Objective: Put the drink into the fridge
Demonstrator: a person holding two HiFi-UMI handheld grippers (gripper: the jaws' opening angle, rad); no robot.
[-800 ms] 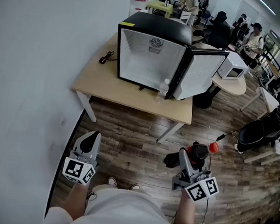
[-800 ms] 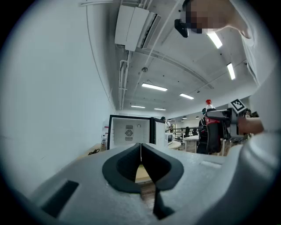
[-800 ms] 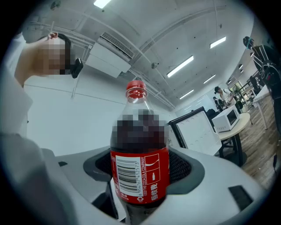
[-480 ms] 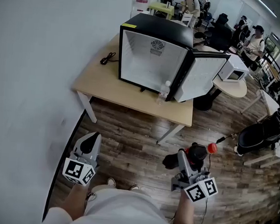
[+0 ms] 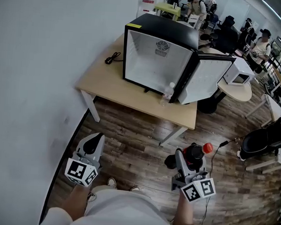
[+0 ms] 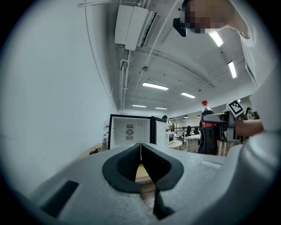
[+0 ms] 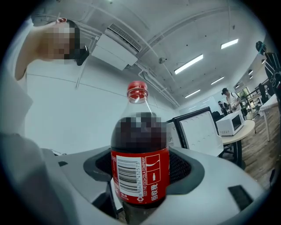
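Observation:
A dark cola bottle [image 7: 140,169] with a red label and red cap stands upright between the jaws of my right gripper [image 7: 141,186], which is shut on its body. In the head view that gripper [image 5: 191,159] is low at the right, over the wood floor, with the bottle's cap [image 5: 207,148] beside it. My left gripper [image 5: 94,141] is low at the left, shut and empty; its tips meet [image 6: 140,151]. The black mini fridge [image 5: 156,56] stands on the table ahead, white inside, its door [image 5: 206,80] swung open to the right.
A clear water bottle [image 5: 168,93] stands on the light wooden table [image 5: 106,84] in front of the fridge. A black cable [image 5: 111,58] lies at the table's left. A white wall runs along the left. A microwave [image 5: 239,76] and seated people are at the far right.
The head view has shifted a little: the table and fridge sit slightly further right and lower. Both grippers stay low in front of me, and the right keeps its hold on the bottle.

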